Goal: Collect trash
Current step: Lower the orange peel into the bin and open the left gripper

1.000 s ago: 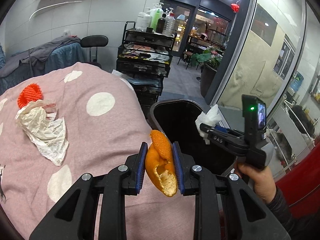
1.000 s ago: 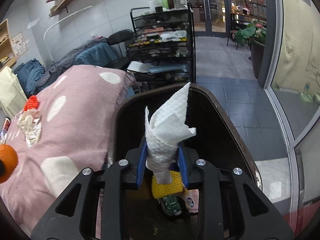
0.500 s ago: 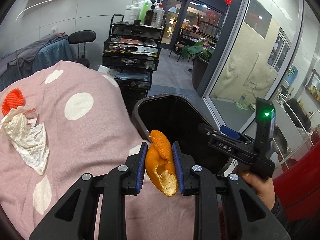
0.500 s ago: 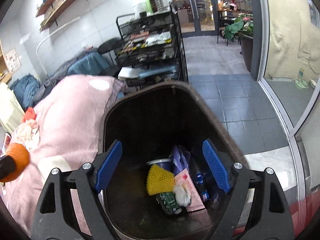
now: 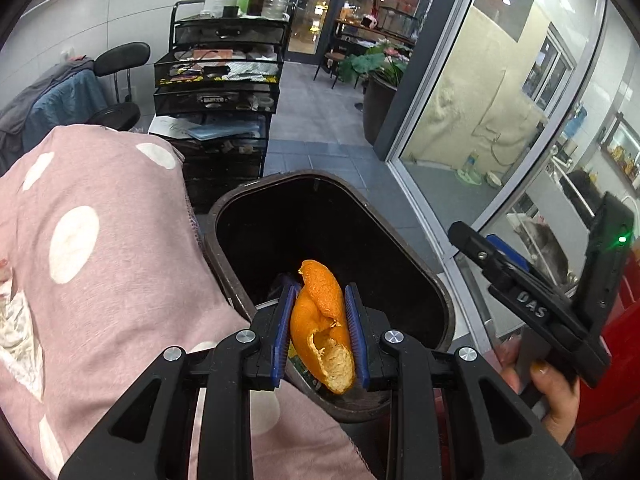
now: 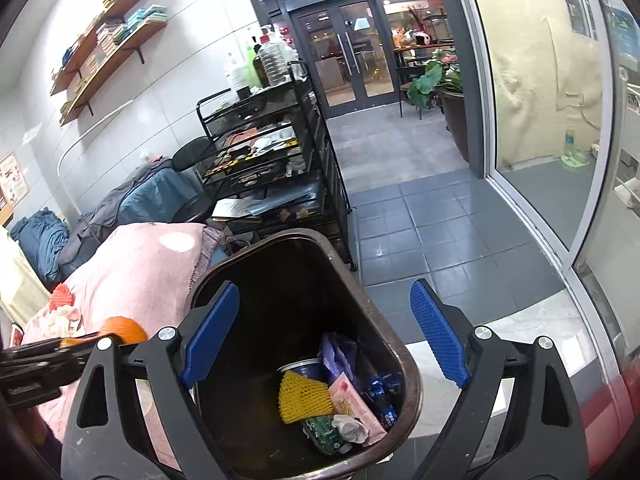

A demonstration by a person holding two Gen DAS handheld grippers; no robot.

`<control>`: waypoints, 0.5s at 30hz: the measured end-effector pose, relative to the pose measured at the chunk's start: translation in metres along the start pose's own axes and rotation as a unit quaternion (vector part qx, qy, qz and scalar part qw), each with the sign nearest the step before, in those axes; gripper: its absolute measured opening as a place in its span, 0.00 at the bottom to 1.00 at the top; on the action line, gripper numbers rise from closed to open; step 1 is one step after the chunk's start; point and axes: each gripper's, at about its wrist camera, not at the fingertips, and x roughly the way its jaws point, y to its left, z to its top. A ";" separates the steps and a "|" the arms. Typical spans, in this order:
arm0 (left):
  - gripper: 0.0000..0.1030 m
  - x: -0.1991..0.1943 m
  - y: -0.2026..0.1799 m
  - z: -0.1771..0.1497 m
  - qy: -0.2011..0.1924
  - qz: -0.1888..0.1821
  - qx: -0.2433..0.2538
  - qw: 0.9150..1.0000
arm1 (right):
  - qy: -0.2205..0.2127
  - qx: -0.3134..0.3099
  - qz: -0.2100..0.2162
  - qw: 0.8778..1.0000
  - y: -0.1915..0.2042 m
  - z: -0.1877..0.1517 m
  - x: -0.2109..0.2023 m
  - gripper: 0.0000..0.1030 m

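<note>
**Peel poised over the bin**

The left gripper [image 5: 320, 330] pinches the orange peel [image 5: 322, 326] above the trash bin [image 5: 440, 300], ready to drop. The right gripper [image 6: 324, 332], jaws just spread wide and empty (nothing between them), hangs over the bin's litter.
</note>
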 end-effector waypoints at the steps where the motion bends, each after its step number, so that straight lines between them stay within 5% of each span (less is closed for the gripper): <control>1: 0.25 0.006 -0.002 0.001 0.006 0.002 0.002 1.000 | 0.000 0.001 -0.001 1.000 -0.002 0.001 0.000 0.84; 11: 0.27 0.037 -0.007 0.008 0.042 0.005 0.010 0.999 | 0.004 0.006 0.001 1.000 -0.007 0.002 -0.001 0.84; 13: 0.39 0.039 -0.011 0.007 0.043 0.008 0.017 0.999 | 0.006 0.007 0.001 1.000 -0.009 0.002 0.001 0.84; 15: 0.65 0.037 -0.012 0.005 0.036 0.010 0.023 0.999 | 0.006 0.007 0.000 1.000 -0.009 0.003 0.001 0.85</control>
